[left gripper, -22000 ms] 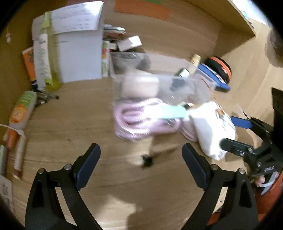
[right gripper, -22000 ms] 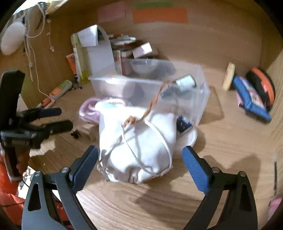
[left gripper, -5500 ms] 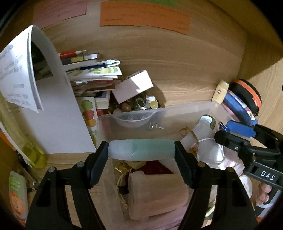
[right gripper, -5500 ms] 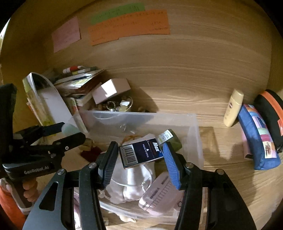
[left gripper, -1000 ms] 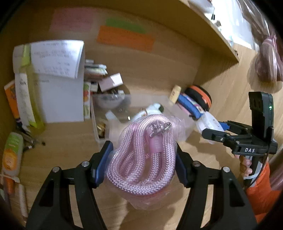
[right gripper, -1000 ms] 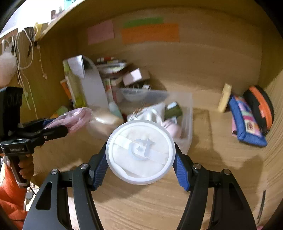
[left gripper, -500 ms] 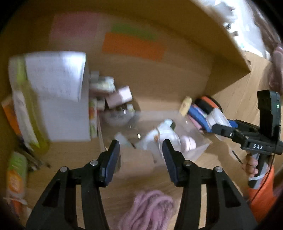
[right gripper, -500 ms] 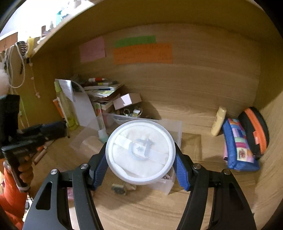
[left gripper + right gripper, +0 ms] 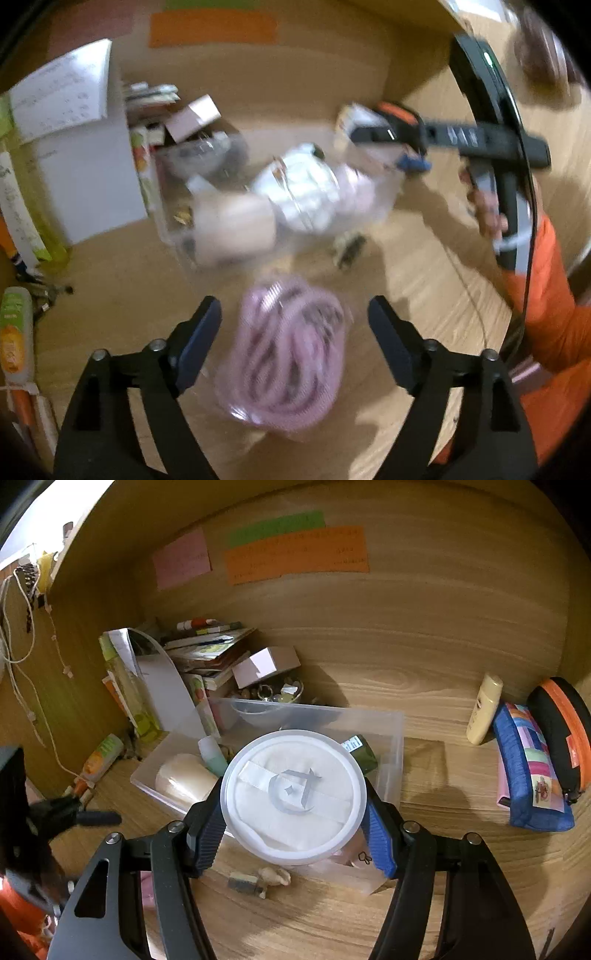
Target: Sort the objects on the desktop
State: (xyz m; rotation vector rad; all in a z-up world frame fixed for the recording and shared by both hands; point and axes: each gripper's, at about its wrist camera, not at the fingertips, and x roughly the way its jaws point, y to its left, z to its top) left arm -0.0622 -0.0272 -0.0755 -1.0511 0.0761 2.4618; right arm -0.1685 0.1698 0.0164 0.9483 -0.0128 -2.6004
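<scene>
We see a wooden desk alcove through two gripper cameras. Our right gripper (image 9: pixel 293 829) is clamped on one round white puff case (image 9: pixel 293 797), its two blue-padded fingers (image 9: pixel 376 836) pressing its sides, and the case hangs above the near edge of one clear plastic bin (image 9: pixel 391 734). Inside the bin we can count one cream cylinder (image 9: pixel 181 777), one pale green bottle (image 9: pixel 212 755) and one dark green tube (image 9: pixel 364 753); other contents are hidden behind the case. On the desk just in front of the bin lies one small figure charm (image 9: pixel 258 880). To the right, well apart from the bin, stand one cream bottle (image 9: pixel 484 709), one blue patchwork pouch (image 9: pixel 528 771) and one black and orange case (image 9: pixel 561 731). On the back wall we count three paper notes: pink (image 9: pixel 181 558), green (image 9: pixel 276 528) and orange (image 9: pixel 297 554). The left wrist view is blurred. There, our left gripper (image 9: pixel 293 334) stands wide open with nothing between its two fingers, and one coil of pink rope in a clear bag (image 9: pixel 286 354) lies on the desk between and just beyond them, near the bin (image 9: pixel 173 232) but outside it.
</scene>
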